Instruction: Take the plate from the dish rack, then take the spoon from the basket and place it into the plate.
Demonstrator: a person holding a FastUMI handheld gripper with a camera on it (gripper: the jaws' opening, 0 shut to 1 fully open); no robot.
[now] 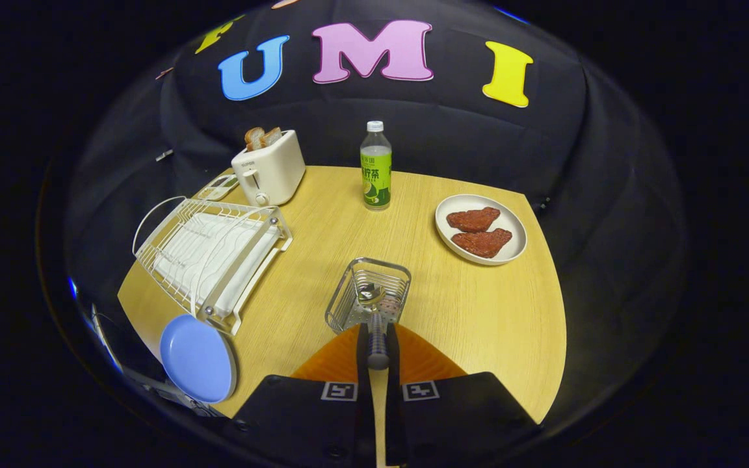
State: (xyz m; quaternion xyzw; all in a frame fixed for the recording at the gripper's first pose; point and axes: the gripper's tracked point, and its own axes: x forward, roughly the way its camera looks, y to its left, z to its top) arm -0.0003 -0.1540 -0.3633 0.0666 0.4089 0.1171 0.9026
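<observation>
Our tongs (378,344) pinch the spoon (374,318) by its handle above the basket (368,296), blue plate (197,357) at nine o'clock

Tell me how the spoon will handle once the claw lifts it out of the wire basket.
The claw is shut on the spoon by its handle, bowl hanging into the basket. It looks like metal, so probably stiff and fairly light. The smooth, narrow handle may slip or swivel. The bowl could catch the basket's rim.
</observation>
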